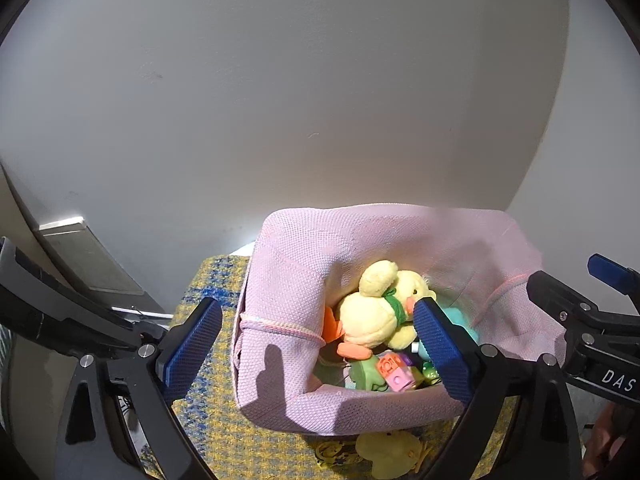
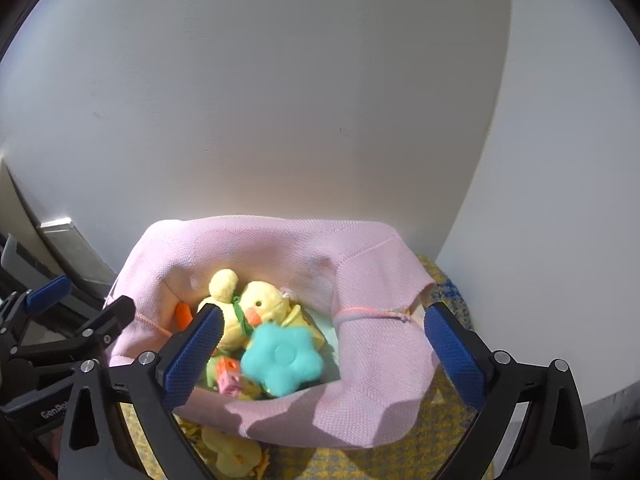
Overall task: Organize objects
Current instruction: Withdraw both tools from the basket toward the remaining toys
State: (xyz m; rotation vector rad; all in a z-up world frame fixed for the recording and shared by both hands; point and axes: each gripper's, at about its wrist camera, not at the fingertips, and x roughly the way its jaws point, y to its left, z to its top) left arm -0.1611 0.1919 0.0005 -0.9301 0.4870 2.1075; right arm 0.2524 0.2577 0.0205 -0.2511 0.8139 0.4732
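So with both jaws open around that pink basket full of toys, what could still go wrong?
1. The soft pink basket has slumped walls; a nudge from the right gripper or the left gripper could fold a side in or tip it.
2. The yellow duck and teal flower sit high on the pile and might roll out.
3. One small yellow toy lies outside by the front wall, easily overlooked.

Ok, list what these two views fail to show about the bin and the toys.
- Bottom of the pink fabric bin: covered by the plush duck and the teal flower in both views.
- Small blocks: partly behind the left gripper finger; print too small to read.
- Yellow toy in front of the bin: cut off by the lower edge and the right gripper frame.
- The cloth's full extent: hidden under the bin.
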